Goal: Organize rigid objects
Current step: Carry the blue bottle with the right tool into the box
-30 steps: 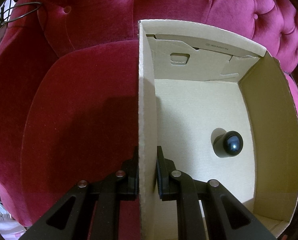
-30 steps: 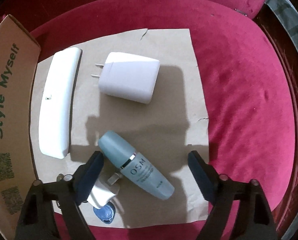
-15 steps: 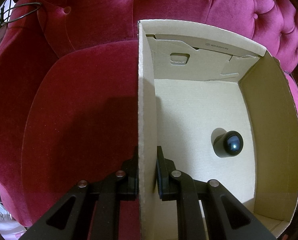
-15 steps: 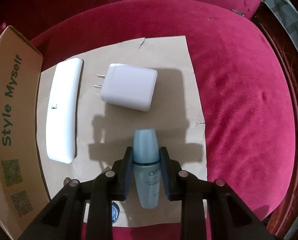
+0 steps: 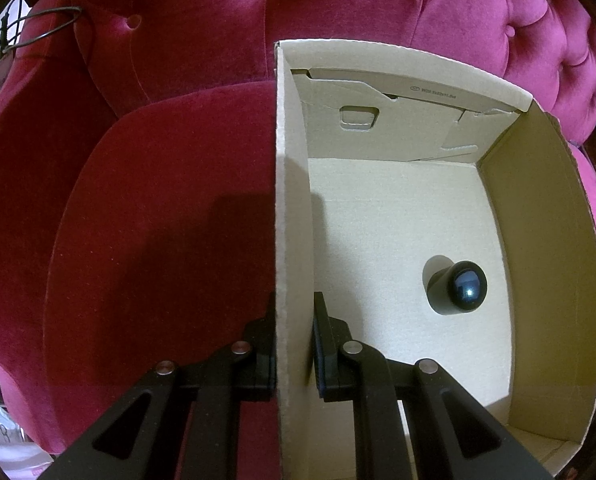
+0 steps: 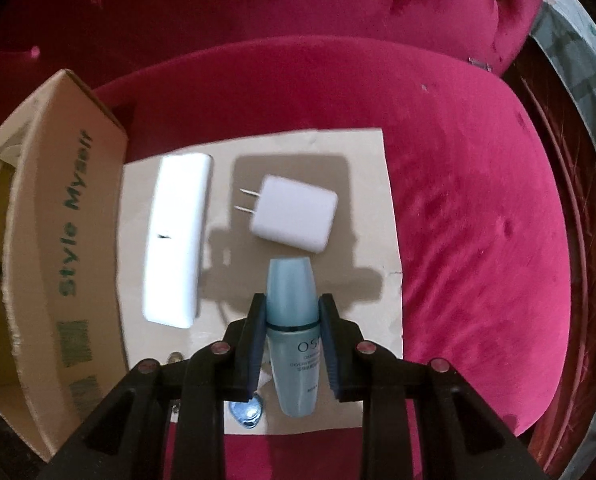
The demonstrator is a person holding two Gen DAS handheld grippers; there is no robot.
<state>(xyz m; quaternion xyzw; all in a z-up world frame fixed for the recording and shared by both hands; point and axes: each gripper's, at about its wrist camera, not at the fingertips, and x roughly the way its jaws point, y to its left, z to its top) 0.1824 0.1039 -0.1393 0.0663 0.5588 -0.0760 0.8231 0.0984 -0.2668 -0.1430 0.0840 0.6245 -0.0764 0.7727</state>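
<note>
- Left claw [image 5: 293, 344] clamps the box [image 5: 291, 200] wall; a dark cap [image 5: 458, 292] lies inside
- Right claw [image 6: 291, 344] grips the bottle [image 6: 293, 340] above the brown sheet [image 6: 378, 184]; charger [image 6: 293, 214] and white case [image 6: 177, 240] lie on that sheet, beside the box

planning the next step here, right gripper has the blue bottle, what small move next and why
Probably carry the blue bottle left toward the cardboard box. The right gripper is clamped on it, the left gripper pinches the box wall, and only a dark round object sits inside, leaving room.
</note>
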